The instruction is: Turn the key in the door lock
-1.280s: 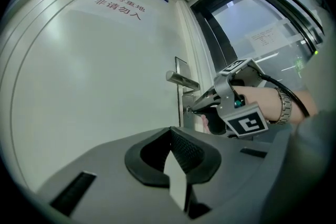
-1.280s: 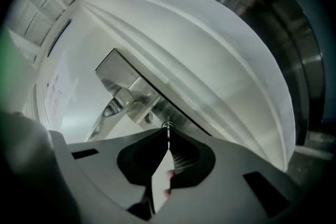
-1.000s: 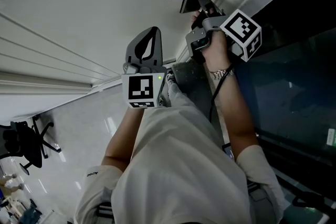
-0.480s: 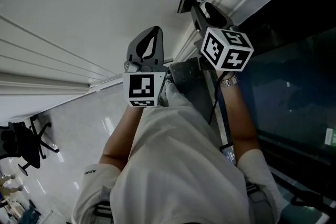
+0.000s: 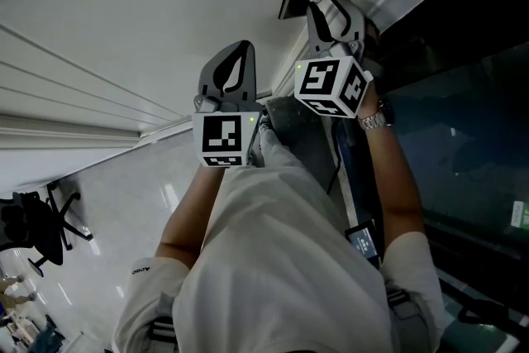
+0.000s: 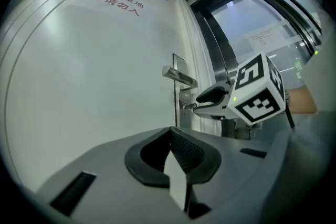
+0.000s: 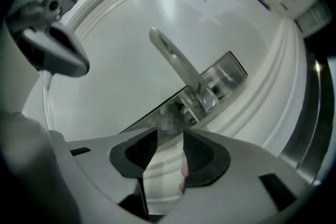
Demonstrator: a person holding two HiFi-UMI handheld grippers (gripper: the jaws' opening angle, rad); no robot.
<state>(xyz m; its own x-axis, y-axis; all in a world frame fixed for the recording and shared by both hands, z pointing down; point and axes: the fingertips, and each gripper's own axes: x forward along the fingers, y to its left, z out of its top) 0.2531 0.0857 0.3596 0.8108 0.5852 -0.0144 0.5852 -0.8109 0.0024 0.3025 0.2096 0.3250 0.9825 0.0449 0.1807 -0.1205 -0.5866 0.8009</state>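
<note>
Two risks stand out for you at this moment. Your right gripper (image 7: 169, 136) has its jaws wide apart and grips nothing. It points at the lock (image 7: 223, 78), just under the handle (image 7: 176, 63). The key (image 6: 188, 106) sits in the lock, just in front of the right gripper's tip as the left gripper view shows it. In the right gripper view a blurred patch covers that spot, so I cannot tell if the key head is between the jaws or a little ahead of them.

First risk: if you close now and the pads catch only the edge of the key head, they can slip when you roll your wrist, and the lock does not turn. Bring the key well between the pads first.

Second risk: the gripper is near the handle. A big roll can knock one jaw against it and push your grip off the line of the key. A crooked twist may then bend the key or pull it out.

Your left gripper (image 6: 170, 152) has its jaws together with nothing in them, and it is well apart from the door (image 6: 94, 86). It steadies nothing, so all control is with your right hand.
</note>
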